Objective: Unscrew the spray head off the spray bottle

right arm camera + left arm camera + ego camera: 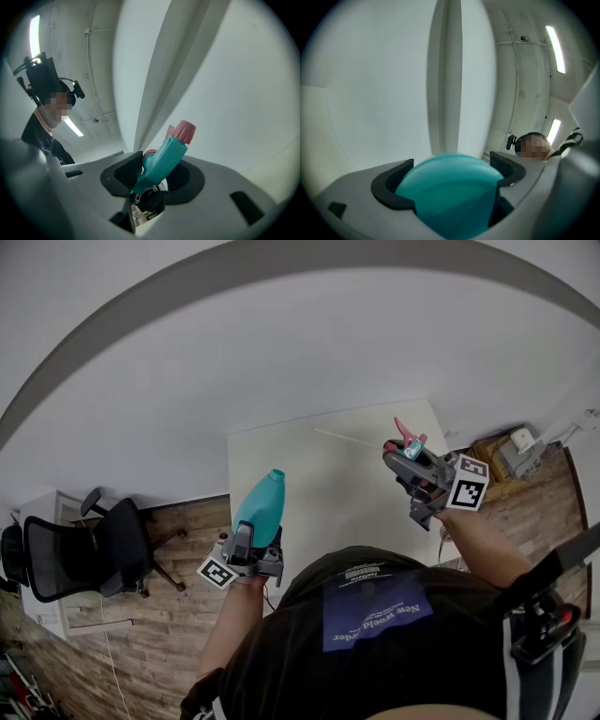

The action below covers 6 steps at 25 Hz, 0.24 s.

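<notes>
In the head view my left gripper (pixel 255 545) is shut on the base of a teal spray bottle (pixel 262 505), which points up and away with a bare neck. The left gripper view shows the bottle's round body (pixel 449 194) filling the gap between the dark pads (pixel 389 185) of my left gripper (pixel 450 177). Off to the right and apart from the bottle, my right gripper (pixel 410 463) is shut on the teal spray head (pixel 409 443), whose thin dip tube (pixel 349 438) trails left. In the right gripper view the spray head (pixel 165 157) with its pink nozzle (pixel 185 131) sits between the jaws of my right gripper (pixel 152 177).
A white table (pixel 319 484) lies under both grippers. A black office chair (pixel 89 549) stands on the wooden floor at the left. Boxes and clutter (pixel 506 456) sit beyond the table's right edge. The person's torso (pixel 375 643) fills the lower middle.
</notes>
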### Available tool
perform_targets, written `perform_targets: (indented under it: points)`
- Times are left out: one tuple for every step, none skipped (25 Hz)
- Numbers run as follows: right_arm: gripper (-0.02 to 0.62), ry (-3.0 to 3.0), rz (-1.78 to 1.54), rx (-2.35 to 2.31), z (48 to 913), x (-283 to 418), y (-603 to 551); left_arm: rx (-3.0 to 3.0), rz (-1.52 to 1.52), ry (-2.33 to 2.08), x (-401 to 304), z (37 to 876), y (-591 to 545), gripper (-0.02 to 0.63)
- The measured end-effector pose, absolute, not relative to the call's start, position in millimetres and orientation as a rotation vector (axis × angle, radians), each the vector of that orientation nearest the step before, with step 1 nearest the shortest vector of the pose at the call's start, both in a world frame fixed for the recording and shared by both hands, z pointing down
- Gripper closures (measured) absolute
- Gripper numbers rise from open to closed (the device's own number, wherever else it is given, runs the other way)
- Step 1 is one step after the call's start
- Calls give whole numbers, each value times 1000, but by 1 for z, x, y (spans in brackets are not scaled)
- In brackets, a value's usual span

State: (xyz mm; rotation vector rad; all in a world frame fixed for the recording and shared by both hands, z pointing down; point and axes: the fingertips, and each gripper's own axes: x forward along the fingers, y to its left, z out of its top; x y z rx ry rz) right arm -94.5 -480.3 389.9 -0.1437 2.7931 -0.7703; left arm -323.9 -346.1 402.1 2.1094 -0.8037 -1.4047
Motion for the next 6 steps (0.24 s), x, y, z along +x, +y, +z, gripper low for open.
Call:
perform_targets:
  points:
    - [466, 2794, -769, -143, 390, -95, -480, 2109, -1405, -803, -324, 402, -346, 84]
    - [466, 2794, -768, -143, 389, -95, -480, 2111, -1404, -802, -324, 401, -346, 86]
    - [466, 2795, -767, -142, 389, -95, -480, 2114, -1404, -802, -323, 401, -346, 84]
    - [466, 2795, -766, -141, 389, -95, -480, 2118, -1402, -801, -323, 400, -346, 84]
    - [466, 2796, -766, -140, 389, -95, -480, 2121, -1401, -800, -323, 400, -347, 84]
    - [466, 2796, -765, -139, 388, -96, -480, 2123, -1400, -799, -323, 399, -347, 84]
